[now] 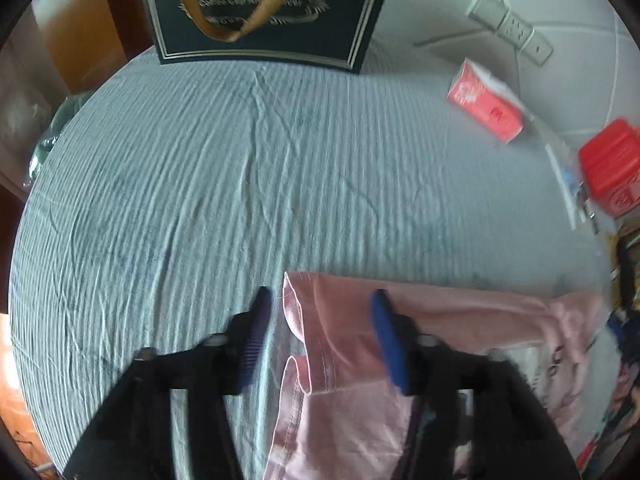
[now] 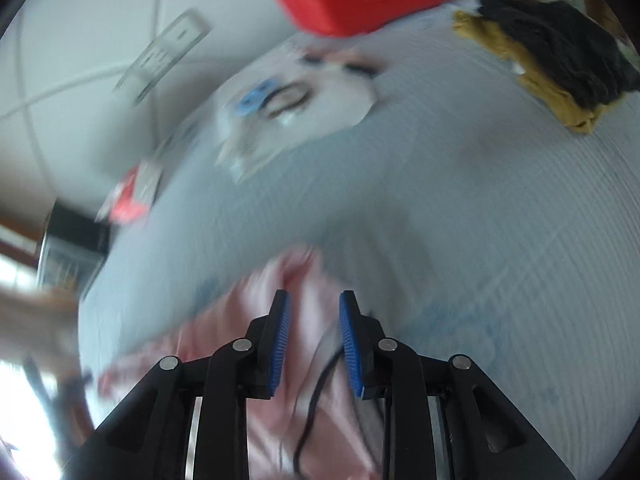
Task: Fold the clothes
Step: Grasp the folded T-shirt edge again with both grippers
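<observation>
I see a pale blue crinkled bedsheet [image 1: 240,184] filling most of both views. At its far edge, in my left view, stands a dark gift bag [image 1: 264,12] with tan handles and gold lettering. To the right lies a red carton [image 1: 486,100], and beyond it a white power strip [image 1: 512,26] on the tiled floor [image 1: 580,80]. A red plastic container [image 1: 610,160] sits at the right edge. My right view shows a blurred plastic packet [image 2: 296,116] and a black and mustard cloth heap [image 2: 560,56].

Soft pink cloth garment [image 1: 352,360], crinkled grey bedsheet [image 1: 200,180], glossy red plastic container [image 1: 608,160]
</observation>
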Available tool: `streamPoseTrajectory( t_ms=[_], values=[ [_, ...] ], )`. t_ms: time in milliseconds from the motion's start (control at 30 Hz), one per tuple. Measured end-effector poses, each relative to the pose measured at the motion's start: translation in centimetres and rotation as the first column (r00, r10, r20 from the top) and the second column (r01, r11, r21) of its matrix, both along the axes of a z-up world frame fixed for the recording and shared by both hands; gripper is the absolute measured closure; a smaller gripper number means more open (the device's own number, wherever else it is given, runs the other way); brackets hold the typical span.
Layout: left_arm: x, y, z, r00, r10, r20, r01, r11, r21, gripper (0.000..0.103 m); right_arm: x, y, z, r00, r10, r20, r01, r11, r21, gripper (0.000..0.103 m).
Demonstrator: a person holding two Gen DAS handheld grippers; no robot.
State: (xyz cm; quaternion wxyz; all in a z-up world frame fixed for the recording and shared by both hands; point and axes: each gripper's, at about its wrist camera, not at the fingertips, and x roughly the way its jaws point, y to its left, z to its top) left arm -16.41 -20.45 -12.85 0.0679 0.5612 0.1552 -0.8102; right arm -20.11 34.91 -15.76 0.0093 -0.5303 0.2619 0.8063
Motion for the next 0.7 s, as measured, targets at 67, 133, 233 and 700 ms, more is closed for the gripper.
streamPoseTrajectory(
  t_ms=[67, 133, 233, 700],
  values=[
    [0.1, -0.1, 0.5, 1.0, -0.013, 0.023, 0.012, 0.999, 0.031, 0.042, 0.7, -0.9, 0.0, 0.999, 0.045, 0.019, -0.045, 0.999, 0.002, 0.076],
    [-0.2, 0.0, 0.1, 0.997, -0.027, 0.07, 0.024, 0.999, 0.042, 0.042, 1.3, -1.9, -0.3, 0.996, 0.072, 0.049, -0.072, 0.997, -0.006, 0.075],
    [-0.1, 0.5, -1.1, 0.992, -0.042, 0.117, 0.038, 0.999, 0.033, 0.042, 1.6, -2.9, -1.2, 0.993, 0.077, 0.093, -0.071, 0.995, -0.073, 0.074],
    [-1.6, 1.7, -1.1, 1.0, -0.015, 0.021, 0.015, 1.0, -0.026, 0.098, -1.1, -8.9, -1.3, 0.969, 0.234, 0.079, -0.242, 0.964, 0.111, 0.1]
  ],
)
